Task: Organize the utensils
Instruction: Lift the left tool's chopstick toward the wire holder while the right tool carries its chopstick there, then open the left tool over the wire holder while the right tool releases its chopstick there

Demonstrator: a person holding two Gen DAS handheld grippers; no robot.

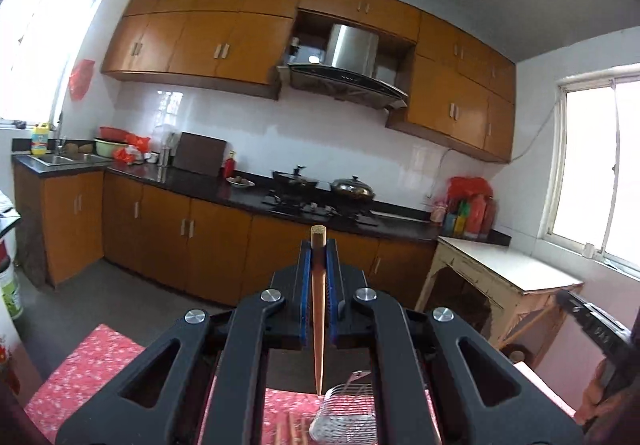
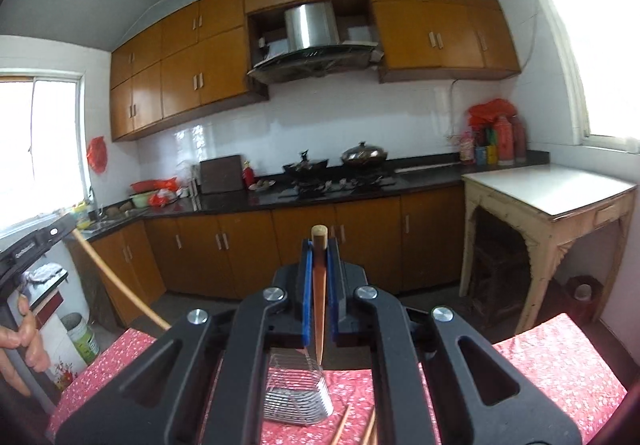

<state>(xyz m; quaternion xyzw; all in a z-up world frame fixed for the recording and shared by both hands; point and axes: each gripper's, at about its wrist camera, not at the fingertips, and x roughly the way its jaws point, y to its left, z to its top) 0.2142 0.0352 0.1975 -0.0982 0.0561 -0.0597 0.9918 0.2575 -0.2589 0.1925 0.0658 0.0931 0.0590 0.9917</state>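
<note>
Left gripper [image 1: 319, 245] pinches a chopstick [image 1: 318, 309], its tip above the wire holder [image 1: 346, 419], whose base the frame cuts off. Right gripper [image 2: 319, 245] squeezes another chopstick [image 2: 319, 309] over that holder. Loose chopsticks [image 2: 344, 425] lie cropped and blurry on the red floral tablecloth [image 2: 552, 365]. Beyond, a dark countertop [image 2: 424, 175] and orange cabinets [image 2: 224, 77].

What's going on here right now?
A person holds a tool in each hand, both raised above the red cloth. The left tool is shut on one chopstick, the right tool on another chopstick. A wire holder stands on the cloth below, with more chopsticks lying beside it.
</note>
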